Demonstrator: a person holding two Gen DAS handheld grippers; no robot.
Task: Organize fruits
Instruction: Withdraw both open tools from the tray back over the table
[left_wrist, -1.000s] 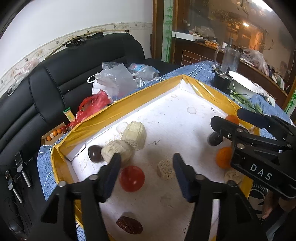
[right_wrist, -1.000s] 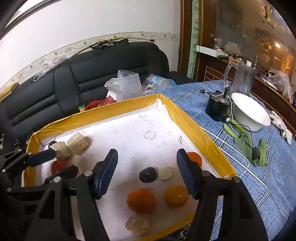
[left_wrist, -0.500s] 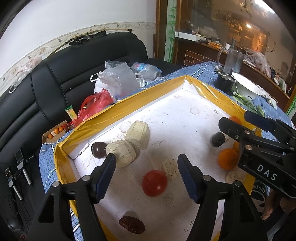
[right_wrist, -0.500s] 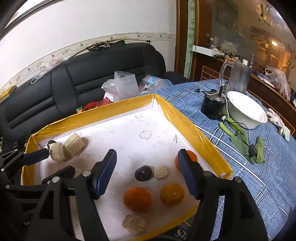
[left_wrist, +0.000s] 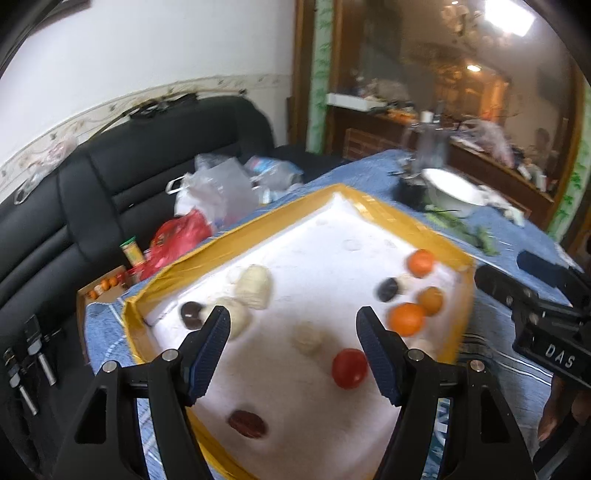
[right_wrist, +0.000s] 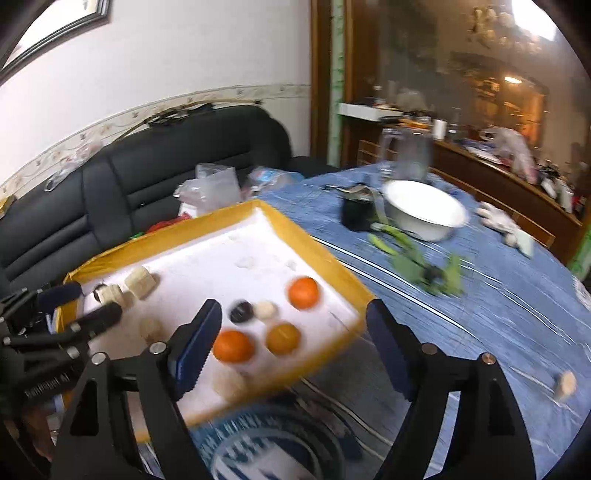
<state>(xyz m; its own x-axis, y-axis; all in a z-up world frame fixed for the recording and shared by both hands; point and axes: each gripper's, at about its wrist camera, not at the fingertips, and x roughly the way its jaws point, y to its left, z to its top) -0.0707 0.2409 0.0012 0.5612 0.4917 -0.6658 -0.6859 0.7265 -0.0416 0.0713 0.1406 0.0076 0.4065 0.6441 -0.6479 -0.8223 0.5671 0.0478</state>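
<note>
Left wrist view: the left gripper (left_wrist: 293, 325) is held wide open above the yellow-rimmed tray (left_wrist: 388, 214), nothing between its fingers. A red fruit (left_wrist: 349, 368) is seen just beside the right finger; three orange fruits (left_wrist: 406, 319) are clustered near the tray's right rim, a dark red fruit (left_wrist: 247, 424) near the front edge.

Right wrist view: the right gripper (right_wrist: 293, 332) is spread open too, empty, over the tray's corner. A white bowl (right_wrist: 424, 214) is seen on the blue tablecloth (right_wrist: 517, 314), well apart.

A black sofa (right_wrist: 155, 184) holds plastic bags (left_wrist: 218, 188). On the blue-clothed bench (right_wrist: 498, 302) — a white bowl (right_wrist: 424, 218), a clear jug (right_wrist: 410, 155).
</note>
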